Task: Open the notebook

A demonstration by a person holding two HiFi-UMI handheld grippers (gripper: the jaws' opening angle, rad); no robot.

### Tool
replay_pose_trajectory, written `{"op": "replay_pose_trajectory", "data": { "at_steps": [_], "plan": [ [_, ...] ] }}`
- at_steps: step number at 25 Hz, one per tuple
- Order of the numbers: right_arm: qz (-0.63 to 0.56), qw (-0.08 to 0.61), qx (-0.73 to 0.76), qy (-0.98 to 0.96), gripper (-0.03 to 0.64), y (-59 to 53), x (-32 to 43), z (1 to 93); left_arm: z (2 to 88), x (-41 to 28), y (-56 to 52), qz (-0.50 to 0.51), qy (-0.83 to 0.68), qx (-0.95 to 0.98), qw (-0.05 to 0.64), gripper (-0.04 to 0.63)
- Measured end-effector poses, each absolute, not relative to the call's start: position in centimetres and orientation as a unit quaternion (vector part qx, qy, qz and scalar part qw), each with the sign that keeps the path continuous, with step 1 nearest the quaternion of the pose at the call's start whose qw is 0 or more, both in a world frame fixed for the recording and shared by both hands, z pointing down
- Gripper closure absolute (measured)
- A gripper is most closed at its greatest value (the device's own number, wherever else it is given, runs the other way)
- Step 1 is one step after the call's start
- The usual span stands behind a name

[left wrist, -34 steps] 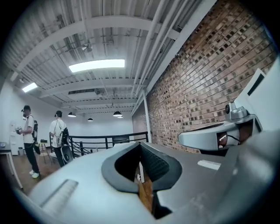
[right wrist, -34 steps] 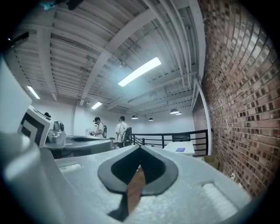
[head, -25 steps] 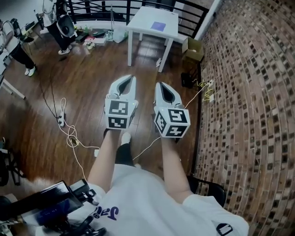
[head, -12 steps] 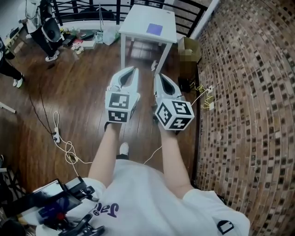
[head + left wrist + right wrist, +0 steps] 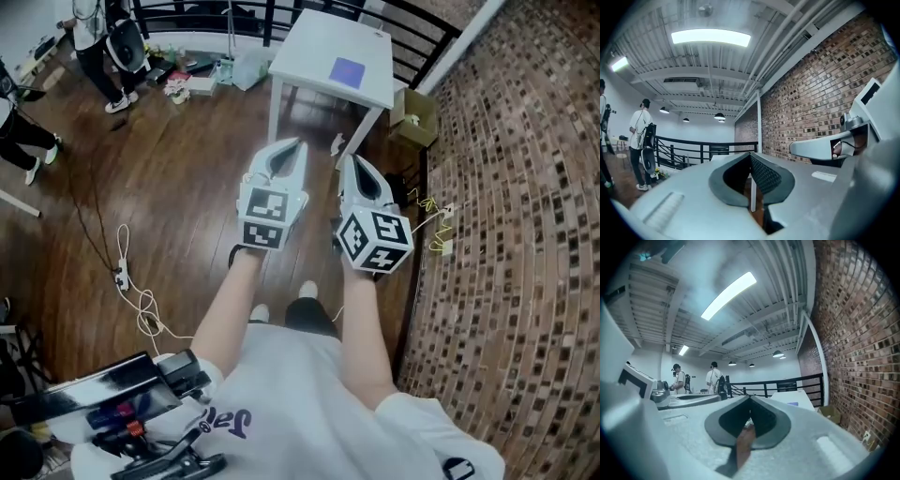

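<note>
Floor open ahead; white table beyond; brick wall close right.

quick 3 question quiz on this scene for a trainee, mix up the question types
1. True or false: the purple notebook lies on the white table.
2. The wall on the person's right is: A brick, B glass, C tile.
3. Fill in: the left claw and the right claw each have their jaws ___, with nothing held.

Key: 1 true; 2 A; 3 shut.
</note>
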State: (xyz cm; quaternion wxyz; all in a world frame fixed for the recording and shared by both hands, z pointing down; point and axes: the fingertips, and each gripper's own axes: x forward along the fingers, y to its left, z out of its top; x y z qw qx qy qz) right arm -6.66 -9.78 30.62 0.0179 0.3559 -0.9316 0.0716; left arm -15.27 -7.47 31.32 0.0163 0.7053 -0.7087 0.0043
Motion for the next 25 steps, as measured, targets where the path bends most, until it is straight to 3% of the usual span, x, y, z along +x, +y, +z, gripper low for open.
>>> {"op": "replay_pose_trajectory", "data": {
  "at_steps": [14, 19, 25],
  "plan": [
    [0.053, 0.001, 0.343, -0.938, 0.626, -32.9, -5.6, 29.0, 28.5, -14.5, -29.2, -0.015, -0.723, 0.690, -0.015, 0.578],
    [-0.016, 0.037, 0.372, -0.928, 0.626, -38.9, -4.6, 29.7, 28.8, -13.4, -35.0, -0.010, -0.721, 0.693, -0.007, 0.578],
    [0.014, 0.041, 0.362, -0.931, 0.626, -44.3, -6.9, 31.8, 30.7, -15.9, -40.3, 0.001, -0.724, 0.690, 0.009, 0.578]
  ]
}}
